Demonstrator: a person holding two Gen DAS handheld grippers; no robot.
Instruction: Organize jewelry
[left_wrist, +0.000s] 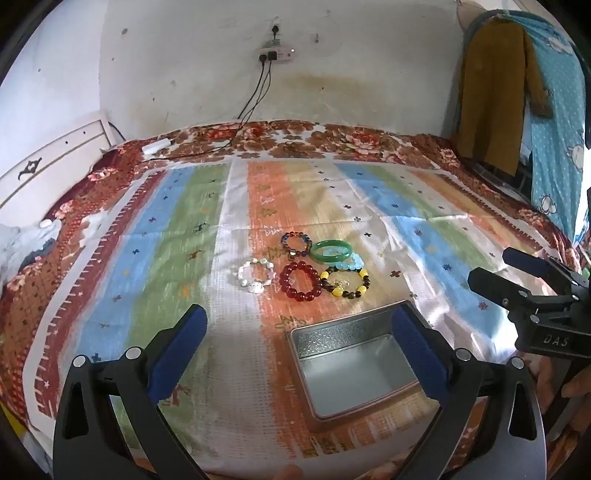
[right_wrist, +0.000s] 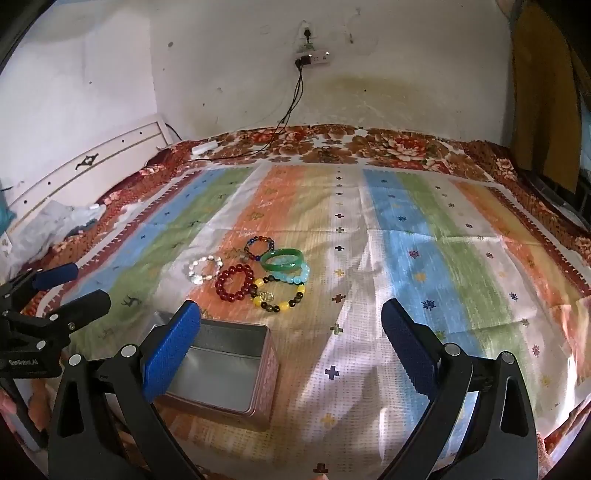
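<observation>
1. Six bracelets lie in a tight cluster near the middle of the bed: a red bead bracelet (left_wrist: 300, 281), a white pearly one (left_wrist: 253, 277) just left of it and apart, a yellow-and-dark bead one (left_wrist: 345, 283) on the right, a green bangle (left_wrist: 330, 251) resting on a pale blue bead bracelet (left_wrist: 351, 263), and a multicoloured bead one (left_wrist: 294, 243) farthest back.
2. An open metal tin (left_wrist: 356, 363), empty inside, with an embossed inner wall, sits on the bed nearer than the cluster, clear of it.
3. Left hand-held gripper (left_wrist: 295, 354): jaws spread wide, nothing between the blue pads, hanging over the tin's near side.
4. Right hand-held gripper (right_wrist: 291, 343): also spread wide, holding nothing, to the right of the tin.
5. Surface: a striped cloth (left_wrist: 177, 236) in blue, green, orange and white with small crosses, laid over a red-brown floral blanket (left_wrist: 332, 138).
6. Room: stained white wall; power strip (left_wrist: 275, 55) with two black cables (left_wrist: 255, 96) running down to the bed; white headboard (left_wrist: 55, 158) on the left; mustard garment (left_wrist: 491, 92) hanging on the right.
7. Writing: "DAS" on the right gripper's body in the left view; the lettering on the left gripper's body is too blurred to read.
</observation>
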